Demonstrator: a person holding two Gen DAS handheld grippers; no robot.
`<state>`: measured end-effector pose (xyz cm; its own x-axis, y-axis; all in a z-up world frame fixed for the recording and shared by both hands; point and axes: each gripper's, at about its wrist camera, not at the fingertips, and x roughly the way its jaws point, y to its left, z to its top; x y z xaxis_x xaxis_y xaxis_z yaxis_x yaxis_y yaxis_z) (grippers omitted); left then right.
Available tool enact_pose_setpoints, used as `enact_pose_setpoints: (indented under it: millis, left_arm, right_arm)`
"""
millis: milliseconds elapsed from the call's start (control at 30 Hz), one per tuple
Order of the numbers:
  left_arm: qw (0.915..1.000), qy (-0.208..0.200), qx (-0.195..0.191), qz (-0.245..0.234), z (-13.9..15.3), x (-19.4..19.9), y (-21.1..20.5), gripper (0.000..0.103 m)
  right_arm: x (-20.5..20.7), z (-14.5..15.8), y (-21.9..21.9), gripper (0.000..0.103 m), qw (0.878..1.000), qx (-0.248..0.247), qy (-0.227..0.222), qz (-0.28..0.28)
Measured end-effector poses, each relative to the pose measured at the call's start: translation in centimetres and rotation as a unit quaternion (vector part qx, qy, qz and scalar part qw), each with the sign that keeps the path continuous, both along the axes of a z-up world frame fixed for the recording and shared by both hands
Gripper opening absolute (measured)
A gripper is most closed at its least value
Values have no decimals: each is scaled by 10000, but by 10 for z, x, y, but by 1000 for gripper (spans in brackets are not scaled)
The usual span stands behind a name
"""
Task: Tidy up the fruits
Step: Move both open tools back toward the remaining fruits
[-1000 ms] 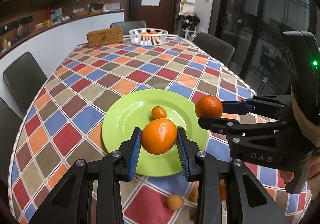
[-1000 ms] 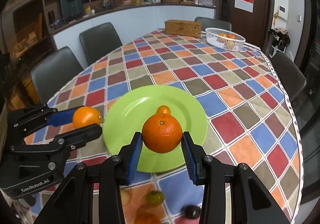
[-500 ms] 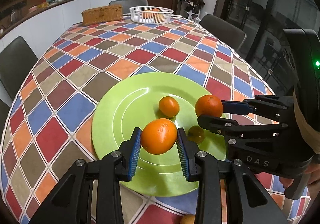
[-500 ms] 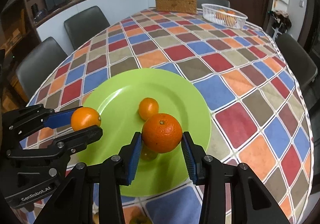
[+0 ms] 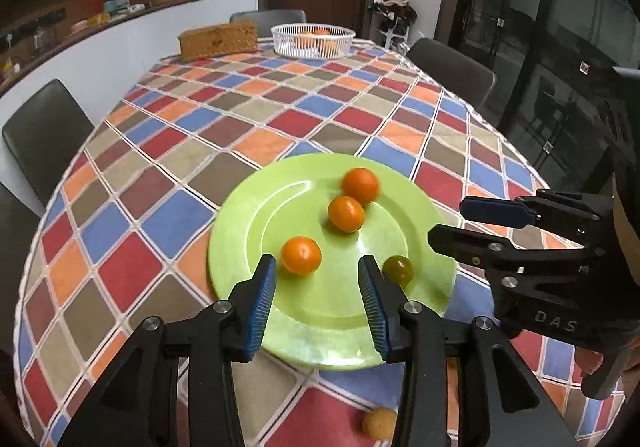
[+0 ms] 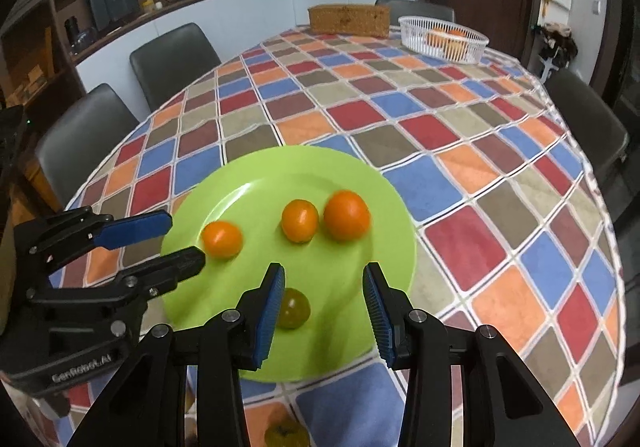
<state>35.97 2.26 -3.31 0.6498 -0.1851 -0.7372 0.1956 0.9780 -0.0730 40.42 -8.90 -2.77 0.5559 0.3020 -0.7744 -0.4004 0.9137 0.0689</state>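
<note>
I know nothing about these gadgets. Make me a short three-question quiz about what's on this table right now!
1. How many fruits lie on the green plate?
2. True or false: the left gripper holds an orange.
3. Which fruit on the plate is not orange: A) the greenish fruit nearest the right gripper, B) the middle one, C) the one farthest right?

Key: 1. Four. 2. False, both grippers are open and empty. 3. A.

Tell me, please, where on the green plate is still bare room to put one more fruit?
The green plate is bare along its far rim and its near edge. The middle is crowded: three oranges in a row, and a small greenish fruit nearer, beside the right gripper. The left gripper hangs open there too.
</note>
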Motion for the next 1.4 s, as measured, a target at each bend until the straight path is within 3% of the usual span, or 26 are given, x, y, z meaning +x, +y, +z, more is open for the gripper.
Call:
enact_pose_setpoints:
  millis: [267, 633, 767, 967, 1033, 1400]
  left_arm:
    - [9988, -450, 184, 46, 35, -49, -2, 46]
    - [9950, -943, 331, -72, 59, -122, -14, 66]
    - [9937, -1061, 341, -80, 62, -145, -19, 74]
    - [9931, -1125, 305, -97, 58, -167, -26, 81]
    - [9931, -1114, 343, -123, 54, -173, -30, 83]
    - [9944, -945, 405, -234, 20, -191, -37, 83]
  right_arm:
    - [-45, 34, -8, 42, 9988, 196, -433, 83]
    - [-117, 64, -16, 42, 9949, 220, -962, 220]
    - [-139, 67, -22, 53, 9938, 258, -1063, 186]
    - [-163, 61, -29, 53, 9933, 218, -1118, 187]
    - [-169, 59, -32, 58, 9933, 210, -1123, 151]
    - [-186, 32, -40, 61, 9949, -44, -996, 157]
